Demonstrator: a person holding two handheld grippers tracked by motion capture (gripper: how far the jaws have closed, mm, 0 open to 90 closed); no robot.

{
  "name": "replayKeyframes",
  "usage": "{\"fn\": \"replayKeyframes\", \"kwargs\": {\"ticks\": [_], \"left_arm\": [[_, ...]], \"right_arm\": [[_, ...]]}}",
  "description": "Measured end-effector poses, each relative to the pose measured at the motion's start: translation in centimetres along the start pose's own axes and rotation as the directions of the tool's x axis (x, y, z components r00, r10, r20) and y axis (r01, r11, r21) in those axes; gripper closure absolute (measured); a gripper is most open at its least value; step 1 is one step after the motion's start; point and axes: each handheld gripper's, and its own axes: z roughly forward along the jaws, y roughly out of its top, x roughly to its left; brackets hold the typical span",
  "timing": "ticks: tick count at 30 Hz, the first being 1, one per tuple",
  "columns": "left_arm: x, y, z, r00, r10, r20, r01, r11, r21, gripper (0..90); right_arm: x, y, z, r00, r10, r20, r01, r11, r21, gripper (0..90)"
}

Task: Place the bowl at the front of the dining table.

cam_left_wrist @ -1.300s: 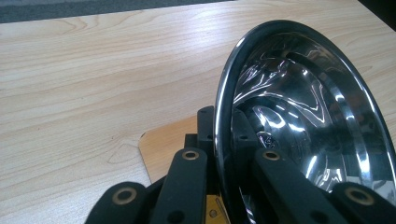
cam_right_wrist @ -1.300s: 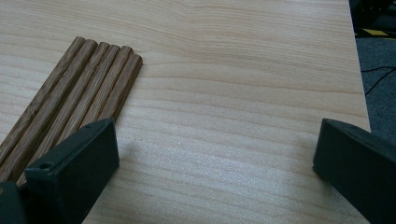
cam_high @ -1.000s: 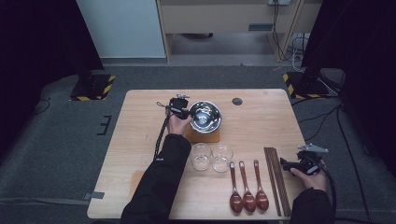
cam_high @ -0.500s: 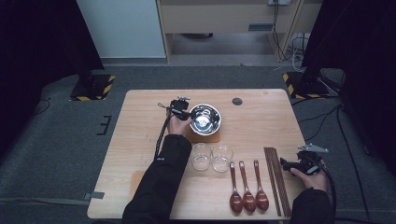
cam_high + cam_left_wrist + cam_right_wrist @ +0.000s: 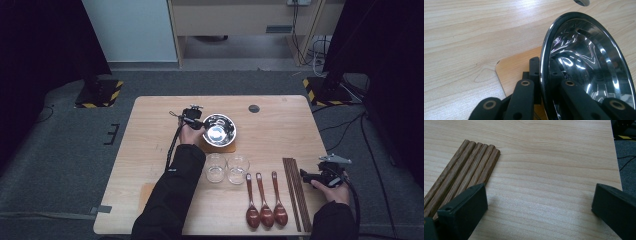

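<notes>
Since the earlier frame, we note the steel bowl [image 5: 219, 129] has tilted slightly. Our left tongs [image 5: 196, 122] pinch its rim on the side facing the bench's left edge, over the wooden coaster [image 5: 218, 147]; right tongs [image 5: 312, 177] rest spread.

Light wooden table [image 5: 150, 165] on grey carpet [image 5: 60, 165]; pale cabinet [image 5: 130, 30] behind; dark curtains [image 5: 45, 40] both sides.

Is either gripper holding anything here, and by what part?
The left gripper pinches the steel bowl by its rim, one finger inside, one outside. The right gripper is open, holding nothing, beside the chopsticks.
</notes>
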Motion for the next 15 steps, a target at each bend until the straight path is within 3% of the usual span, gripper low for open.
{"fn": "replayKeyframes", "kwargs": {"ticks": [7,15], "left_arm": [[0.28,-0.10,0.03,1.0000,-0.004,-0.001,0.004,0.9998,0.019,83.4],[0.35,-0.32,0.20,0.9993,0.032,-0.018,-0.031,0.9983,0.050,80.9]], "right_arm": [[0.01,0.00,-0.01,1.0000,0.001,0.000,-0.001,1.000,0.001,0.3],[0.02,-0.01,-0.01,1.0000,0.002,0.001,-0.002,1.000,0.000,0.3]]}}
